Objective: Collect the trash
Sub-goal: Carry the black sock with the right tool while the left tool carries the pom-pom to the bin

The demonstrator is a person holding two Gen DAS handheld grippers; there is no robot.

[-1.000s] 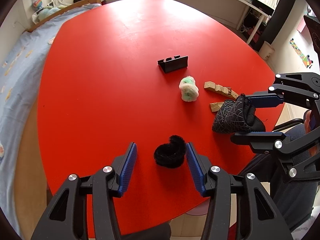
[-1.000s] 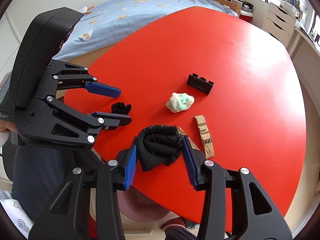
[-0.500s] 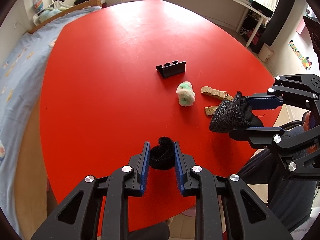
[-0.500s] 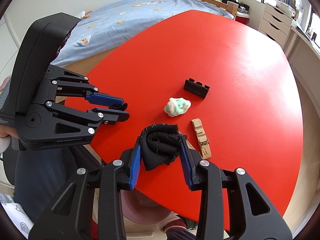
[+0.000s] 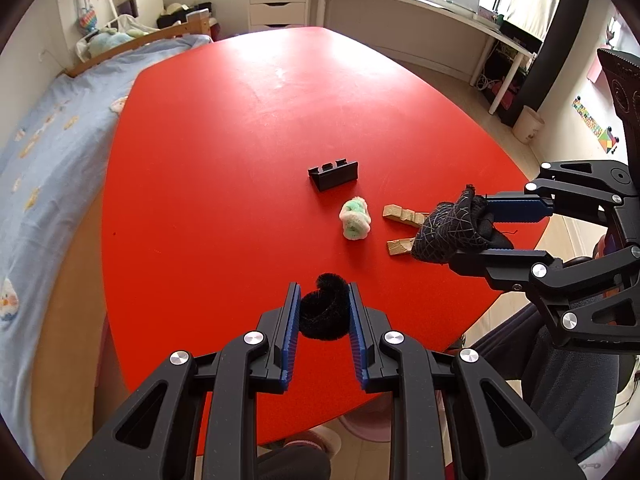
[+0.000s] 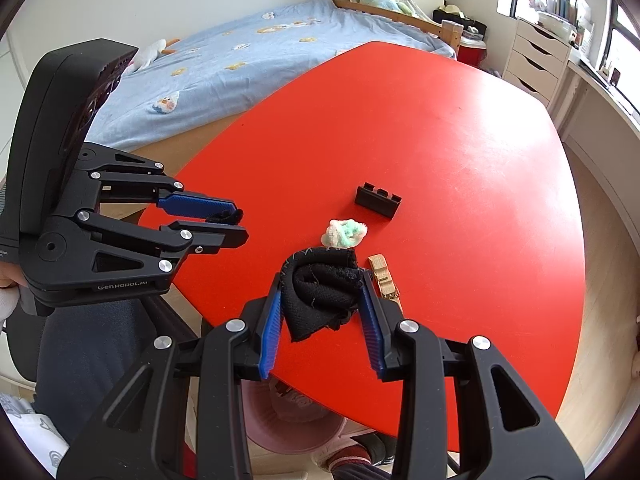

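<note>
My left gripper (image 5: 323,292) is shut on a black fuzzy ring (image 5: 324,314) and holds it just above the near part of the red table (image 5: 220,160). The right wrist view shows this gripper (image 6: 240,220) at the left, with a bit of the ring (image 6: 226,216) between its pads. My right gripper (image 6: 322,280) is shut on a wad of black cloth (image 6: 320,296), lifted off the table; it (image 5: 468,232) is at the right in the left wrist view, gripping the cloth (image 5: 444,228). A white-and-green fluffy wad (image 5: 355,223) lies on the table.
Two wooden clothes pegs (image 5: 402,214) lie beside the fluffy wad, and a black plastic piece (image 5: 334,174) sits beyond it. A pink bin (image 6: 296,420) stands under the table's near edge. A bed with a blue sheet (image 6: 240,56) borders the table. A person's legs are at the near edge.
The left gripper closed around the black fuzzy ring and rose with it. The right gripper tightened on the black cloth and lifted it off the table.
</note>
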